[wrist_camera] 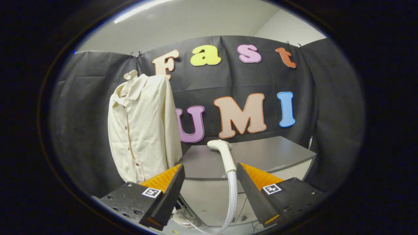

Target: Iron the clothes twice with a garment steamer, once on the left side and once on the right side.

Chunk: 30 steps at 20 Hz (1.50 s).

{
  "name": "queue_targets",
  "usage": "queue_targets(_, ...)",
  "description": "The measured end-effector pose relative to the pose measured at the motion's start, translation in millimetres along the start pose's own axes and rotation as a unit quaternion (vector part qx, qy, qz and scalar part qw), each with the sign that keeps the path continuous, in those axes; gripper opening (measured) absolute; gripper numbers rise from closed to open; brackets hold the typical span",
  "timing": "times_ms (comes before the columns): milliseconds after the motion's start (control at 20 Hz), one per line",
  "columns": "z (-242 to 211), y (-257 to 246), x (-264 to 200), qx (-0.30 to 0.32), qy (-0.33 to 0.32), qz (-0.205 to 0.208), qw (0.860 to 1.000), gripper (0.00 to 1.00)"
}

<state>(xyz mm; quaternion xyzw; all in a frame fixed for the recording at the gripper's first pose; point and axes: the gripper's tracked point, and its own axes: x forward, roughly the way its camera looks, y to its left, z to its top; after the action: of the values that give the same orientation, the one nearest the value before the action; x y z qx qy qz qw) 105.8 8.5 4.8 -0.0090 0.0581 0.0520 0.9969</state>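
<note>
Nearest to the camera, the two fingers of the gripper (210,169) stand wide apart and hold nothing. Between them, a little closer to the right finger and not touching either one, the handle of the garment steamer (225,156) rises upright. Its rounded white head leans toward the left, and it sits just beyond the fingertips, at the near edge of the grey table (274,153). From the bottom of the handle a pale hose (232,199) hangs straight down between the fingers, in front of the table's light front panel, and then curves toward the floor. Low down beside the left finger I can see a white rounded part near the hose, but I cannot tell what it is.

On the left, beyond the left finger, a cream shirt (142,127) hangs in front of the black cloth wall (85,124). The shirt has a collar at the top and a row of small dark red buttons going down its front, and one sleeve falls along its right side. The lower hem of the shirt comes down behind the tip of the left finger. The shirt and the steamer are apart, with the left corner of the table between them.

Far behind the table the black cloth covers the back of the booth, and above it there is a pale ceiling with a long strip light (140,9).
</note>
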Motion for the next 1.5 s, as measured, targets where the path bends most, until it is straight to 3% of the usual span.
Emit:
queue_targets(700,23.9,-28.2,173.9,-0.033,0.104,-0.022,0.994,0.97)
queue_targets(1100,5.1,-40.1,226.9,-0.014,0.202,-0.036,0.979,0.97)
queue_targets(1200,7.1,-41.5,234.8,-0.014,0.214,-0.04,0.976,0.85)
queue_targets(1350,1.1,-47.5,238.9,-0.015,0.245,-0.047,0.968,0.57)
queue_targets(1400,-3.3,-47.3,241.3,-0.008,0.257,-0.046,0.965,0.52)
queue_targets(1500,-11.7,-46.8,242.4,0.007,0.288,-0.04,0.957,0.5)
